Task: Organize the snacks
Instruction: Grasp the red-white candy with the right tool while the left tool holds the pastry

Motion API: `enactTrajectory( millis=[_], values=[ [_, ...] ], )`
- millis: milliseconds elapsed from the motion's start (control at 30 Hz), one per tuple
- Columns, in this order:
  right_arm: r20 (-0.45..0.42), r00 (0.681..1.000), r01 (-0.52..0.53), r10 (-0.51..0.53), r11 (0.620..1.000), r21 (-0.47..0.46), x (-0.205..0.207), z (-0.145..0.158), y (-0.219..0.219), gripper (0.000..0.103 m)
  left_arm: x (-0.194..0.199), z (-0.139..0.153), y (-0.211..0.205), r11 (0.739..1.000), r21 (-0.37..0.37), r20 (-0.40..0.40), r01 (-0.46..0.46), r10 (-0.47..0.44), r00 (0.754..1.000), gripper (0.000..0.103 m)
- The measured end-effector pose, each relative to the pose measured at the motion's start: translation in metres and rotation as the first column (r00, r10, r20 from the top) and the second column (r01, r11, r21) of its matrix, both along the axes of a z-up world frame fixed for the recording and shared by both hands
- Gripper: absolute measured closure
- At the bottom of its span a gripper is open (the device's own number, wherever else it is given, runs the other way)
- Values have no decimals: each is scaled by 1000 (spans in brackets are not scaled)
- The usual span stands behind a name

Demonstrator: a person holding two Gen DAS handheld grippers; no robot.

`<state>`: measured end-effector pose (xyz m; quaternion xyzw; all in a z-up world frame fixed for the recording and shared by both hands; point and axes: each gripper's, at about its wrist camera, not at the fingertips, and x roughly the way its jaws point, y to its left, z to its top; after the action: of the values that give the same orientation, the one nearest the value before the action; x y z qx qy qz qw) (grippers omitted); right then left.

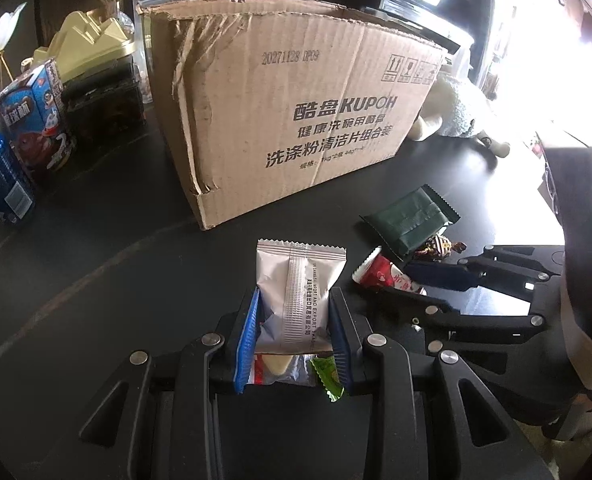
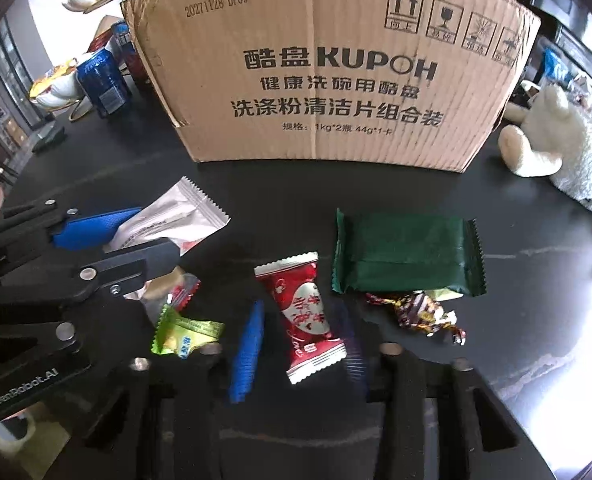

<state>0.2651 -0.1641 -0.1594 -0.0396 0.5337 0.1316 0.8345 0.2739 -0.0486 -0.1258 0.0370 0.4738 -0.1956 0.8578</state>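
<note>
My left gripper (image 1: 294, 296) is shut on a silver snack packet (image 1: 298, 288), which also shows in the right wrist view (image 2: 168, 220). My right gripper (image 2: 300, 320) is open, its blue pads on either side of a red and white candy packet (image 2: 302, 316) lying on the black table (image 2: 256, 200); this packet also shows in the left wrist view (image 1: 380, 274). A dark green packet (image 2: 408, 254), a brown foil candy (image 2: 420, 312), a green-yellow candy (image 2: 184, 334) and a small red-edged wrapper (image 2: 176, 284) lie nearby. The open cardboard box (image 2: 328, 68) stands behind them.
Blue snack boxes (image 1: 32, 124) and a blue can (image 2: 102, 80) stand left of the box. A white plush toy (image 2: 556, 144) lies to its right. Gold and dark ornaments (image 1: 92, 40) sit at the back left.
</note>
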Motion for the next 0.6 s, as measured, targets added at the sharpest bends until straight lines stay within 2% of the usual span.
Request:
enactTrajectory(
  millis=[67, 267, 600],
  values=[
    [-7, 1000, 4, -4, 1000, 12, 1, -2, 0, 80, -3, 2, -1, 1000, 3, 3, -6, 6, 1000, 70],
    [0, 1000, 23, -23, 999, 49, -6, 2, -10, 80, -13, 9, 1, 1000, -1, 12, -21, 21, 1000, 70],
    [107, 993, 37, -47, 995, 91, -28, 51, -22, 80, -27, 47, 3, 999, -23, 84, -38, 40, 996, 70]
  ],
)
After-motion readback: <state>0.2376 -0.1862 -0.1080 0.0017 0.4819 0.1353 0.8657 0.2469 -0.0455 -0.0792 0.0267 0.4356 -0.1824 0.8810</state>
